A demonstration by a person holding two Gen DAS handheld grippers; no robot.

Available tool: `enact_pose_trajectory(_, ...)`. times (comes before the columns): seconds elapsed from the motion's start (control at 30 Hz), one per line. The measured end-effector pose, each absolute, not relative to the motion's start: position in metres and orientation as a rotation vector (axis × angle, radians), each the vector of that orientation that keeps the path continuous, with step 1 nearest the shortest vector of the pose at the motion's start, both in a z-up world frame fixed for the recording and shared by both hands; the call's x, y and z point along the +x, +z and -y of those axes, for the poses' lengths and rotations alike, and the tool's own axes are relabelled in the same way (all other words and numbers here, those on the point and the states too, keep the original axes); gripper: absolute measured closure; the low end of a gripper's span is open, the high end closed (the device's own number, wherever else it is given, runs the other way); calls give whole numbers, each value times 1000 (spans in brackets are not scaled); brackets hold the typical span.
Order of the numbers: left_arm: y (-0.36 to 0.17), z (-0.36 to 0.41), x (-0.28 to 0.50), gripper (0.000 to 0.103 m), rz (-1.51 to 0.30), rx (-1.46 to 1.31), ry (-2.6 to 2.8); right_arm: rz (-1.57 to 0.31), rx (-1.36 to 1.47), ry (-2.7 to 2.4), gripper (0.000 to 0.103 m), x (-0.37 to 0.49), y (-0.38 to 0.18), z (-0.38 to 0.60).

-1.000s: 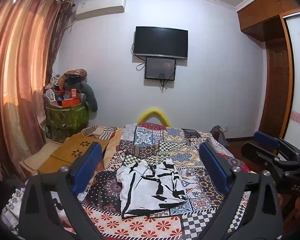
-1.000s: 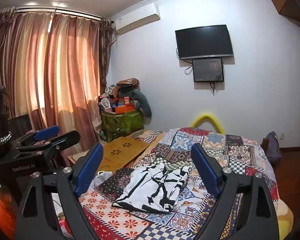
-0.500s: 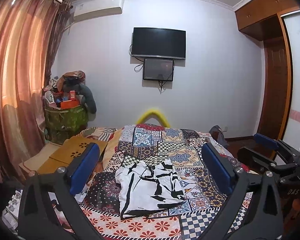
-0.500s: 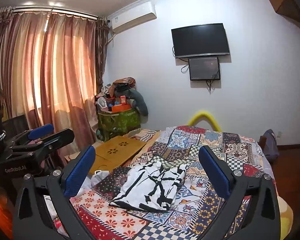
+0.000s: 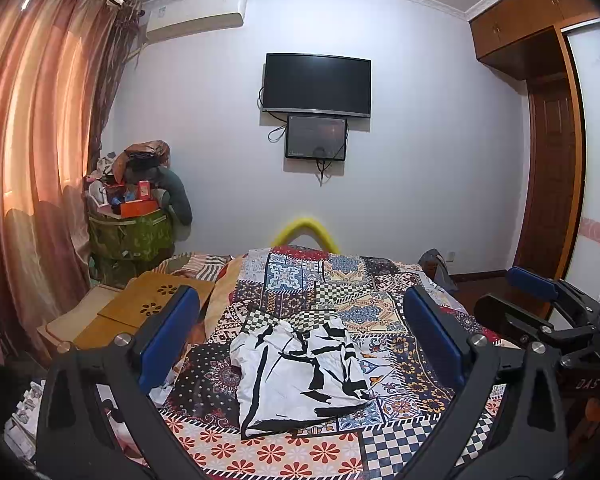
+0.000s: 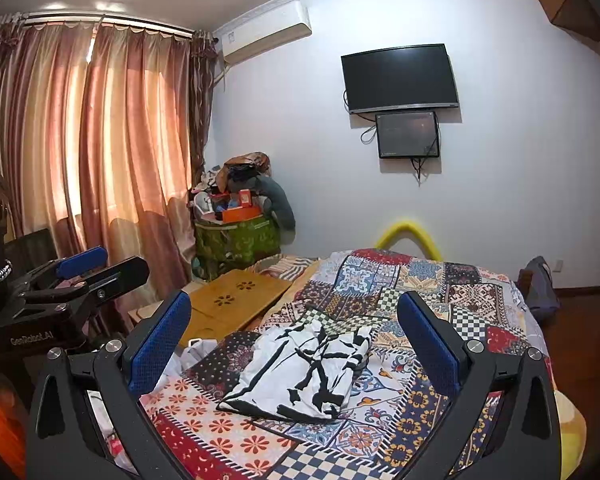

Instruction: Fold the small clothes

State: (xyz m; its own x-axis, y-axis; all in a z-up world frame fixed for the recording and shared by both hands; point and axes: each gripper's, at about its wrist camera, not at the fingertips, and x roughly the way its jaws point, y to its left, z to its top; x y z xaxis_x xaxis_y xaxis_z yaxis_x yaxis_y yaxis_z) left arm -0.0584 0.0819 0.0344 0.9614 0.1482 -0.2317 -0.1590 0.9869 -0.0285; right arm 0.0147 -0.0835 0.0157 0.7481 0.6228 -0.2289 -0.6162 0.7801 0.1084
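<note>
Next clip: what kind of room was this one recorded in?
Most likely a home bedroom. A bed covered with a colourful patchwork quilt fills the middle, a black flat-screen television hangs on the far wall, and a built-in brown wooden wardrobe stands on the right. A black-and-white patterned garment lies on the quilt.

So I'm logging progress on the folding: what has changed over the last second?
Both hand-held grippers, left and right, opened a little wider; neither took hold of anything. Both views shifted slightly, so the hands moved a bit. The garment lies on the quilt as before, untouched and unfolded.
</note>
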Motion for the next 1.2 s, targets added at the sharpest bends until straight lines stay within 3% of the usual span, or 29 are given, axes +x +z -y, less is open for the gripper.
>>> enact_pose_trajectory(1.2,31,-79,-55,0,-235,-52,155,-280,29,673,1,16,13,81)
